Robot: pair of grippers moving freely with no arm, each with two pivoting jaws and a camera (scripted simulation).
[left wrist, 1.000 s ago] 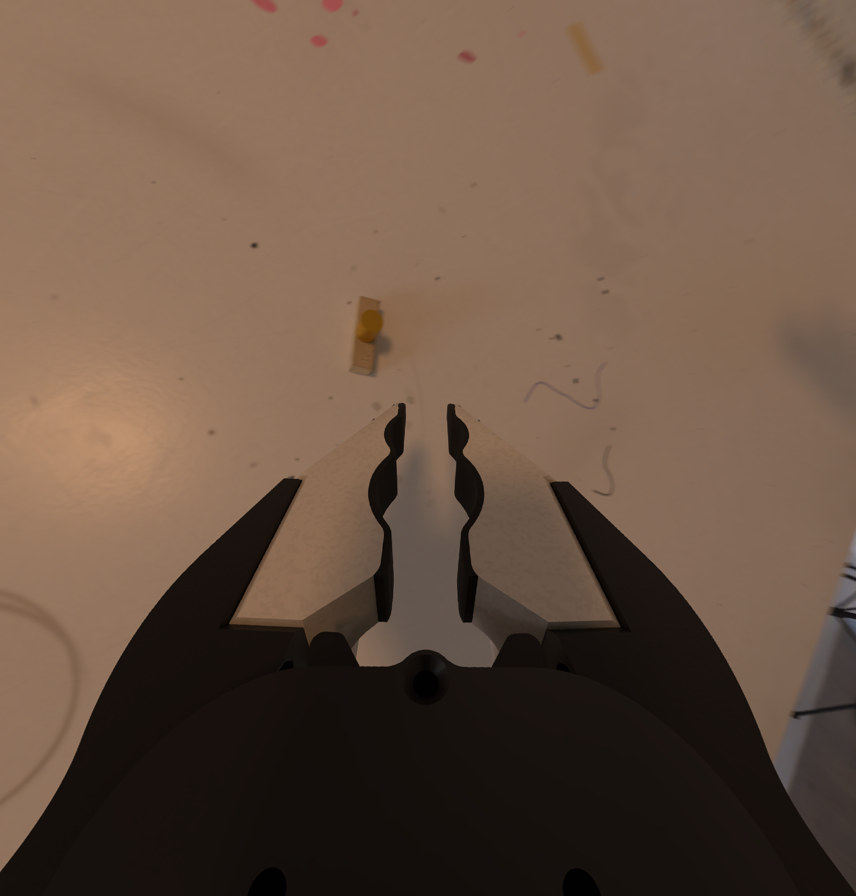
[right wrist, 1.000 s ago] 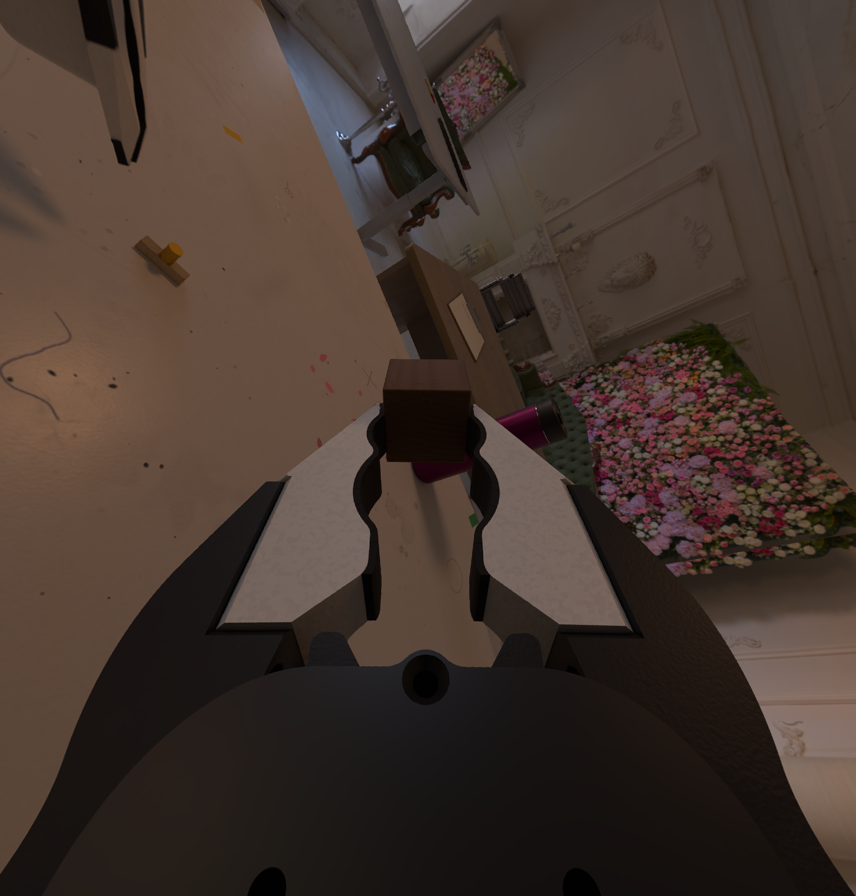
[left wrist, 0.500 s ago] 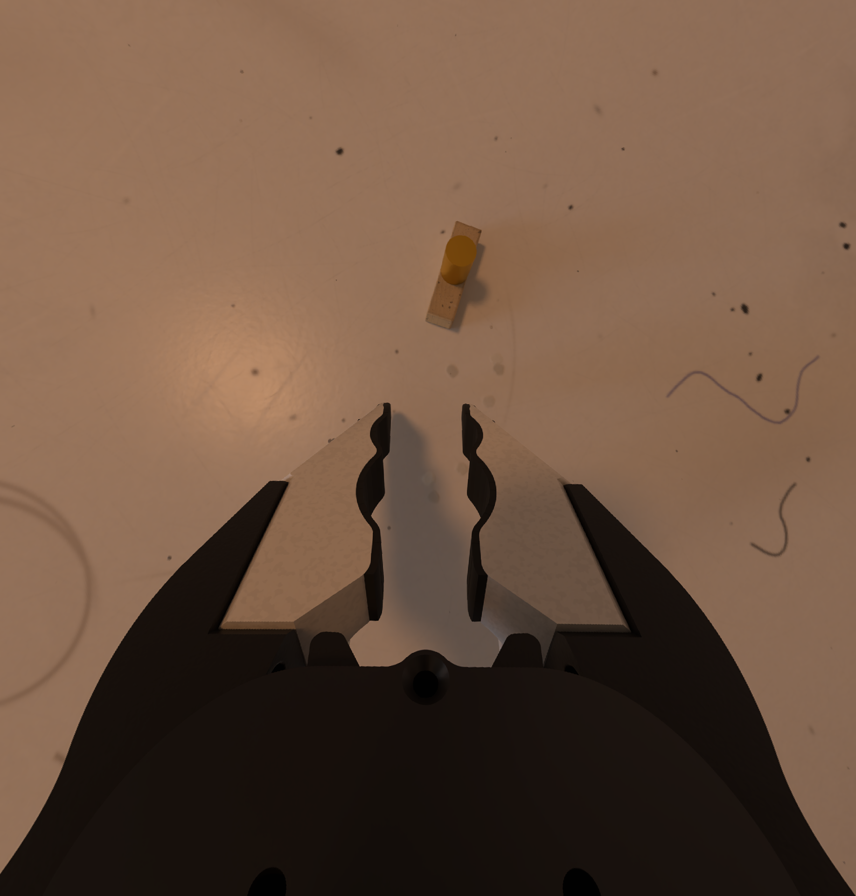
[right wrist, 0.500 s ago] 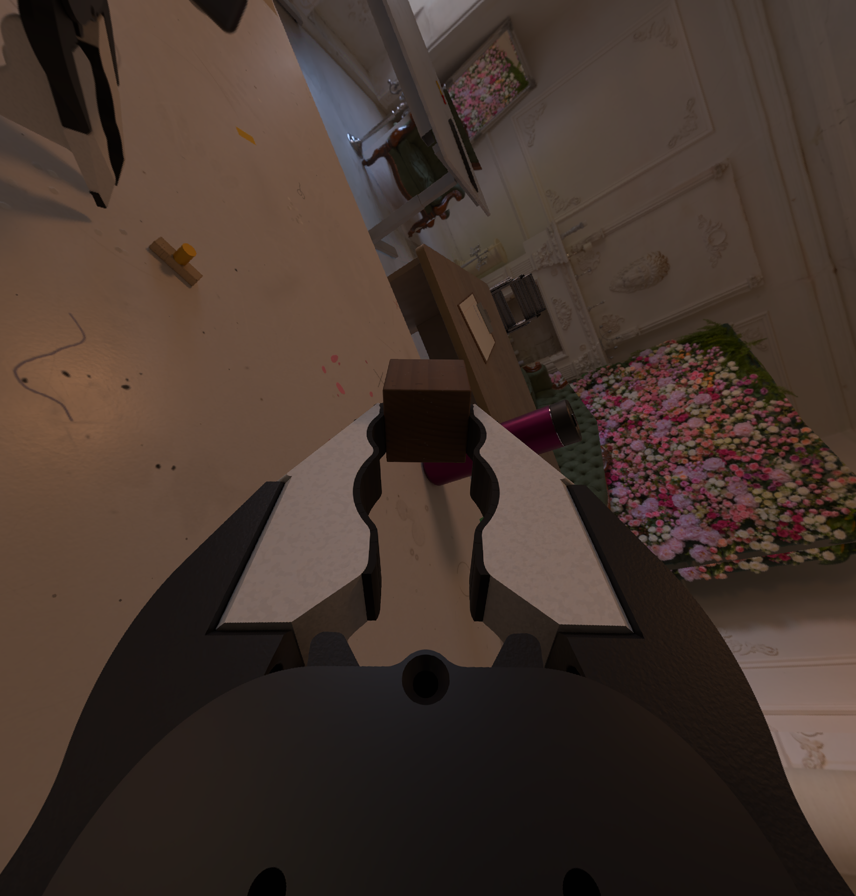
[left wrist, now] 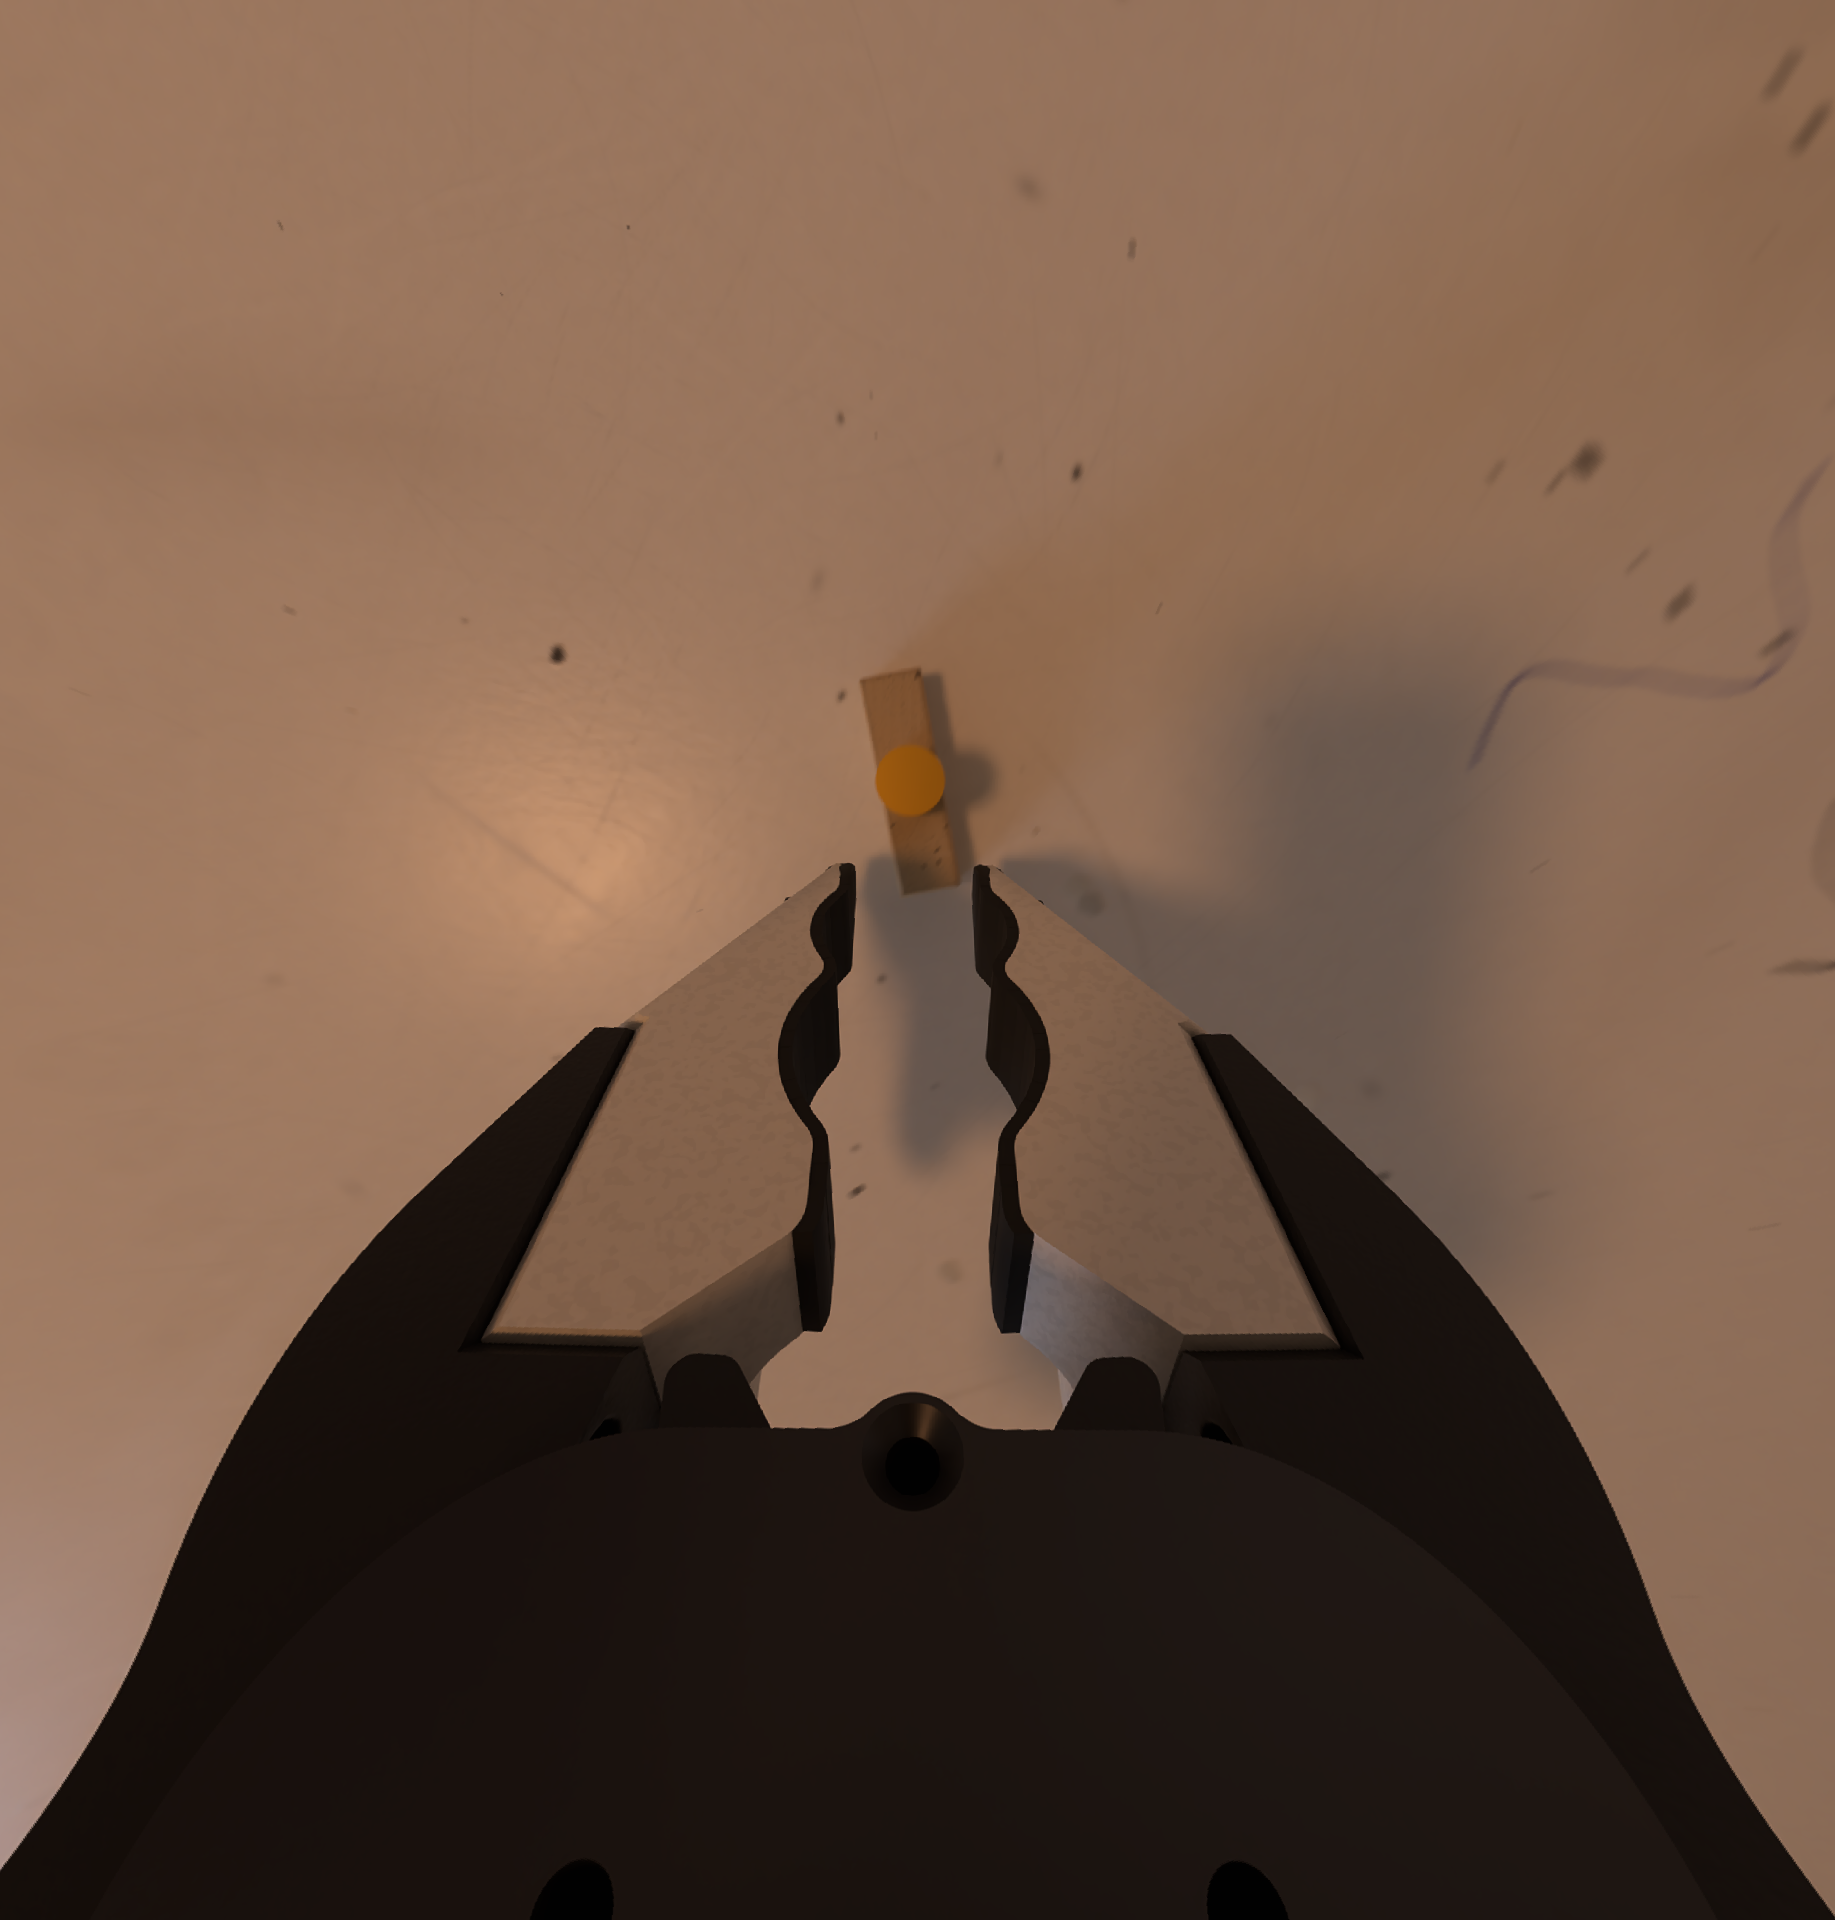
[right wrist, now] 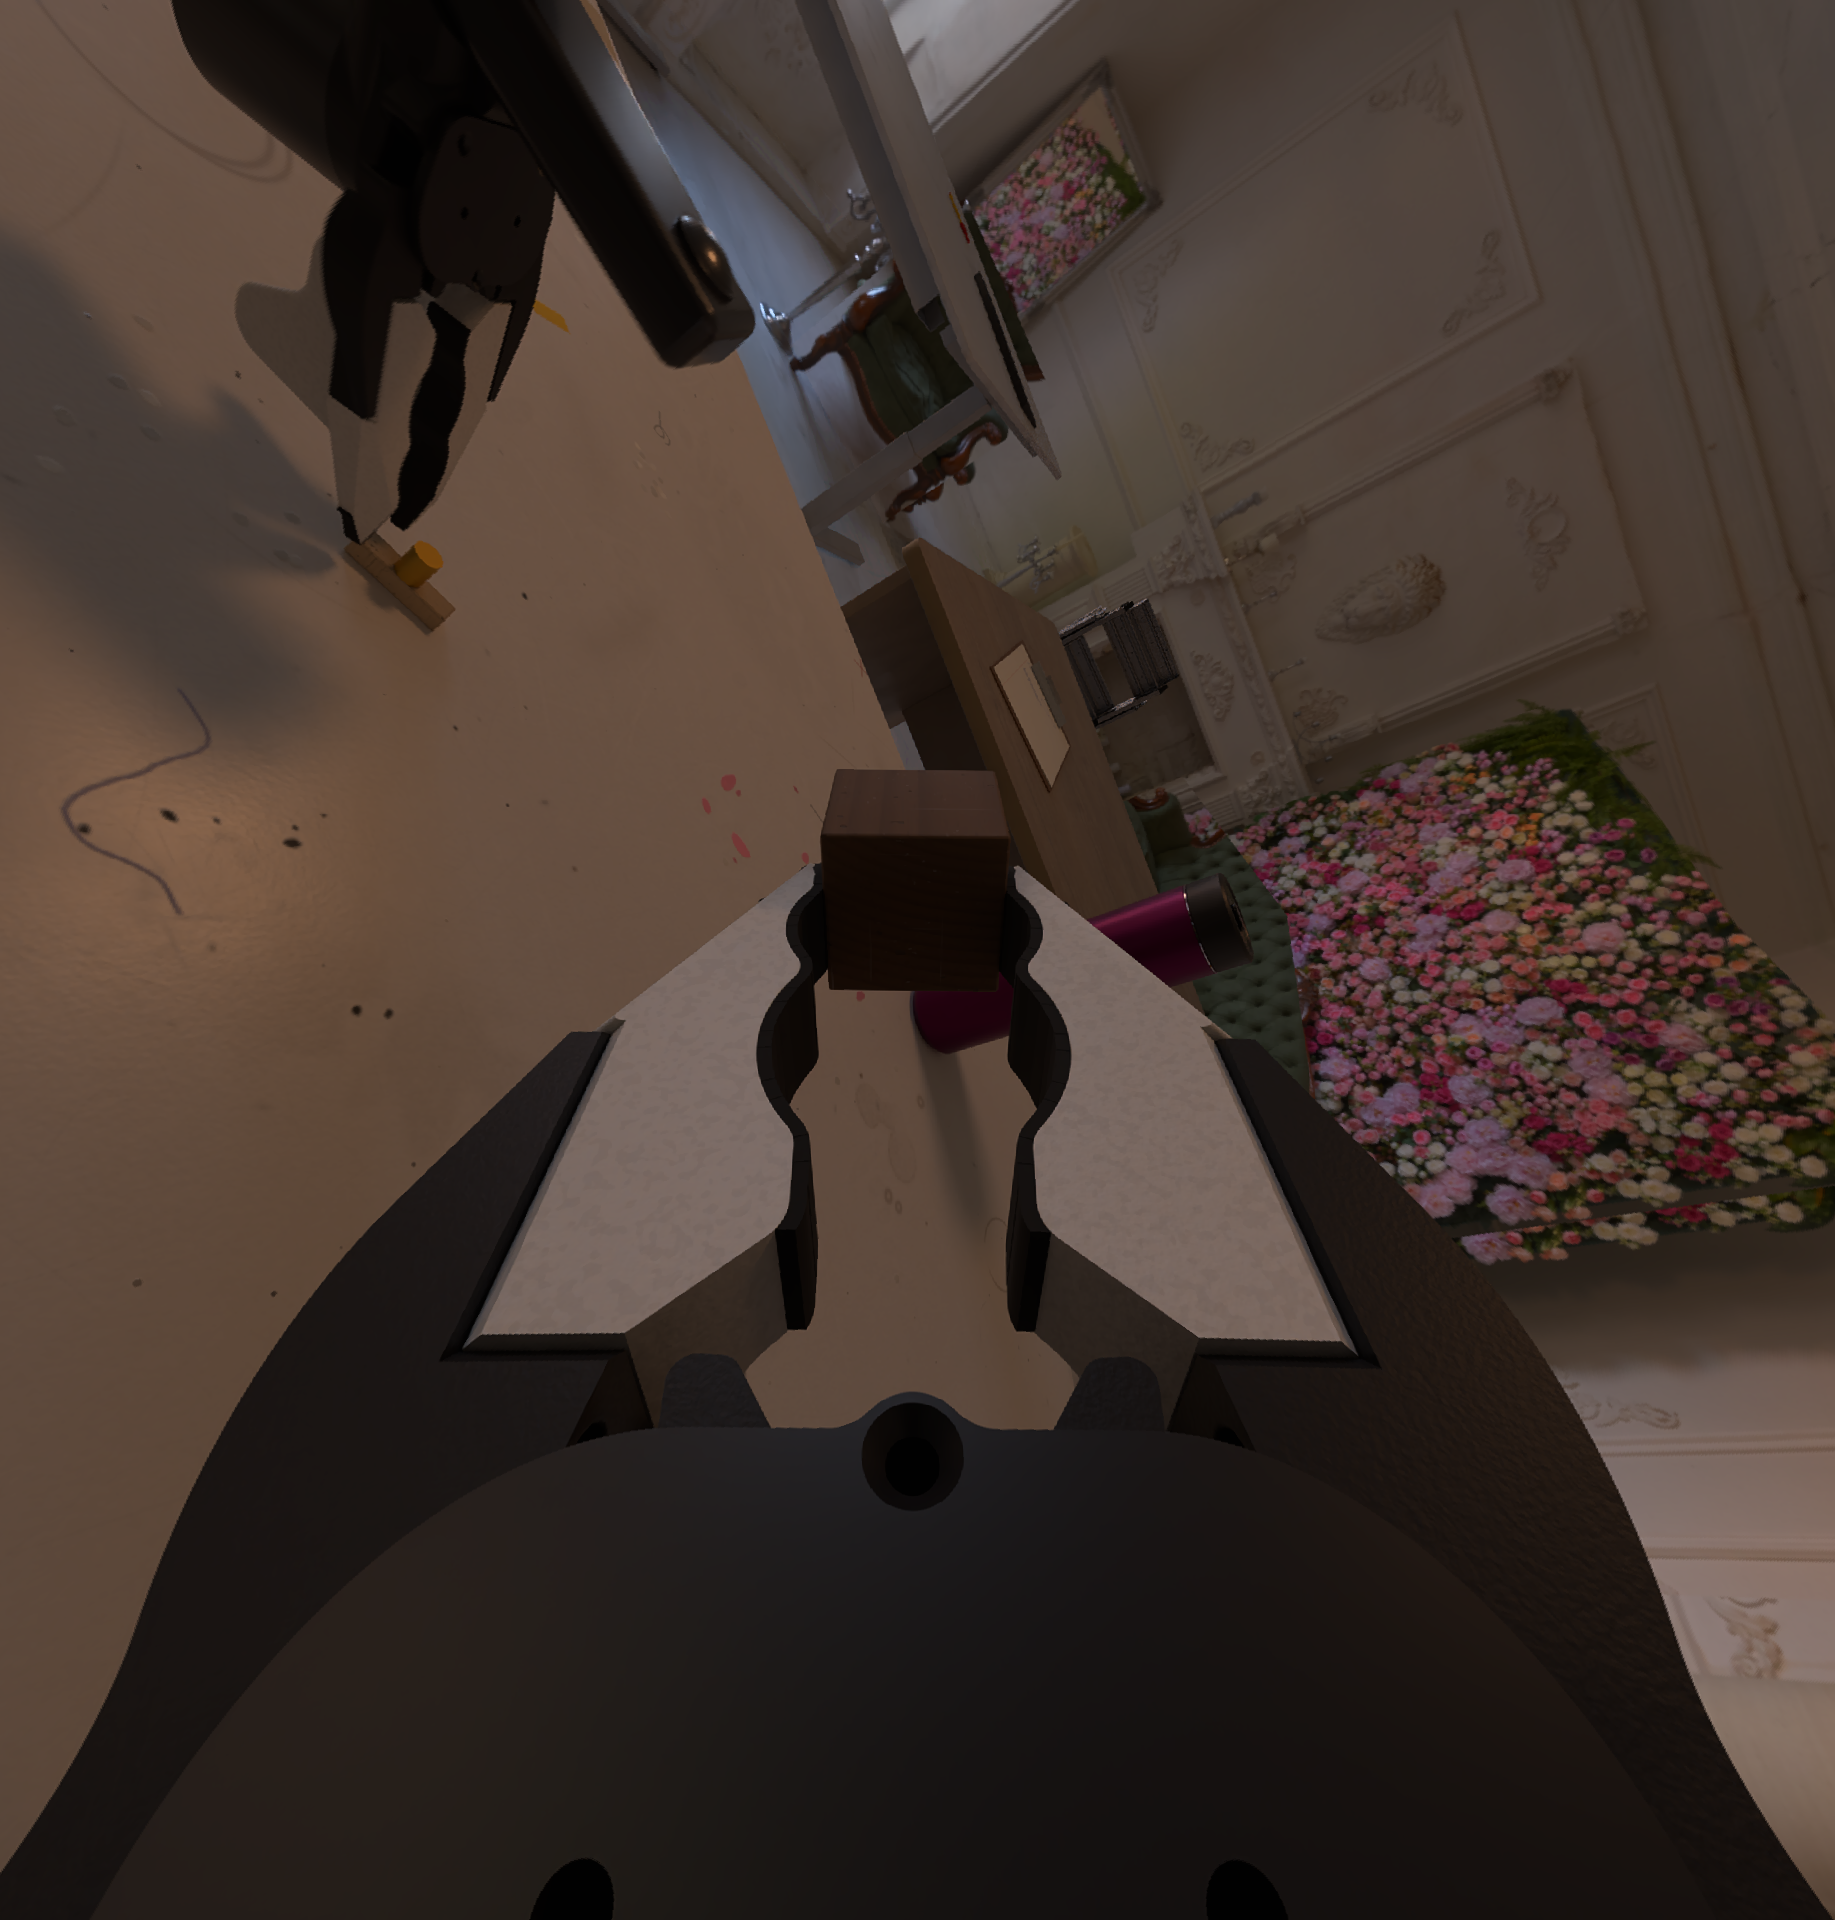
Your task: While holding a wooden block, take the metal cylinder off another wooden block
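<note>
Left gripper [left wrist: 911,878]: jaws parted, nothing between them. It has dropped far closer to the table [left wrist: 373,468] than a second ago, tips now at the near end of the pale plank [left wrist: 921,852].

Yellow cylinder [left wrist: 910,779]: upright on the plank's middle, not yet touched. It has gone from small and off-centre to just ahead of the tips. Judged: approach nearly done, grasp next.

Right gripper [right wrist: 913,914]: closed on the dark wooden block [right wrist: 913,894], held well aside, unchanged.
</note>
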